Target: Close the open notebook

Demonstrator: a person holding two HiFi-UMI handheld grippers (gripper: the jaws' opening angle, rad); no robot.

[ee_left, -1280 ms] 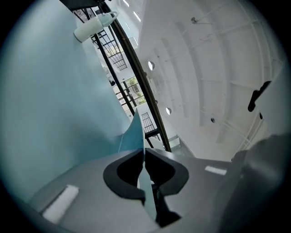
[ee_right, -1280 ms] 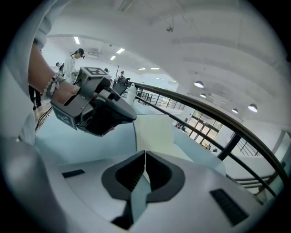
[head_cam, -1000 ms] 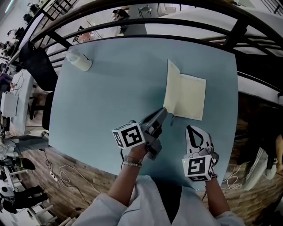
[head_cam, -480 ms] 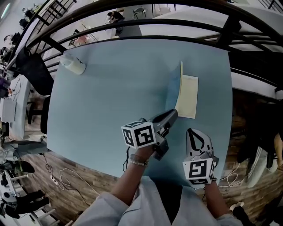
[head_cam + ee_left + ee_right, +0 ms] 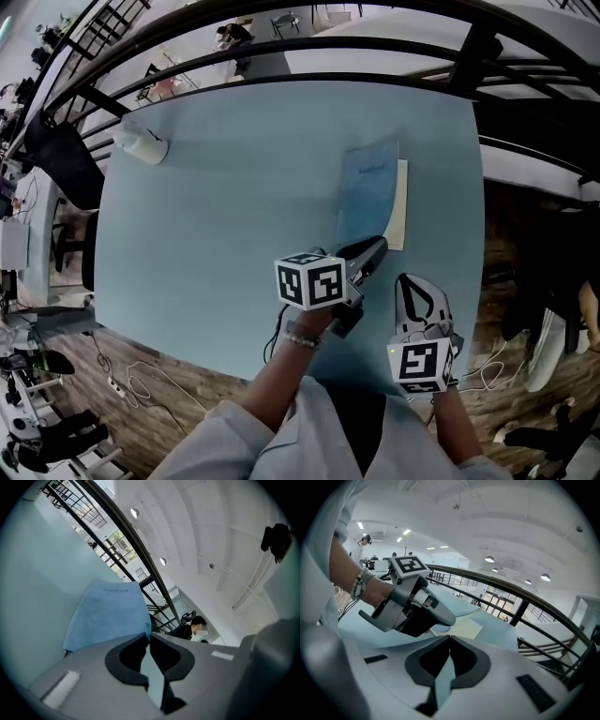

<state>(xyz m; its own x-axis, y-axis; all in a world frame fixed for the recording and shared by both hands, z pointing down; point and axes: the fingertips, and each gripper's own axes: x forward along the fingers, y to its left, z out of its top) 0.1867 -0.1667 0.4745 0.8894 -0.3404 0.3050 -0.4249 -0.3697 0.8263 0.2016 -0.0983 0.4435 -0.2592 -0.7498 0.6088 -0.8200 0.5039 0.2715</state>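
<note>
Head view: the notebook (image 5: 367, 192) lies on the right half of the pale blue surface (image 5: 216, 244), nearer its far edge than its near one. The long axis runs near-to-far across the surface, with the far end leaning slightly right. The blue cover faces up, and a strip of cream page (image 5: 401, 202) is exposed along its right side. The left tongs (image 5: 379, 247) meet the cover's near right corner. The right tongs (image 5: 407, 279) sit over the surface's near right part, apart from the notebook. A white object (image 5: 141, 146) rests at the surface's far left corner and appears in this view only. Left gripper view: the left tongs (image 5: 149, 635) are drawn almost together, pinching the cover's near corner. A word printed at the cover's far end is legible here but is only a faint mark in the head view. A black railing (image 5: 136, 550) runs past the surface's far edge. Right gripper view: the right tongs (image 5: 449, 638) are pressed together, tips touching, with nothing between them. This view alone shows the left tongs side-on above the surface, marker cube (image 5: 408, 566) uppermost, with the cream page (image 5: 461, 629) just beyond.
</note>
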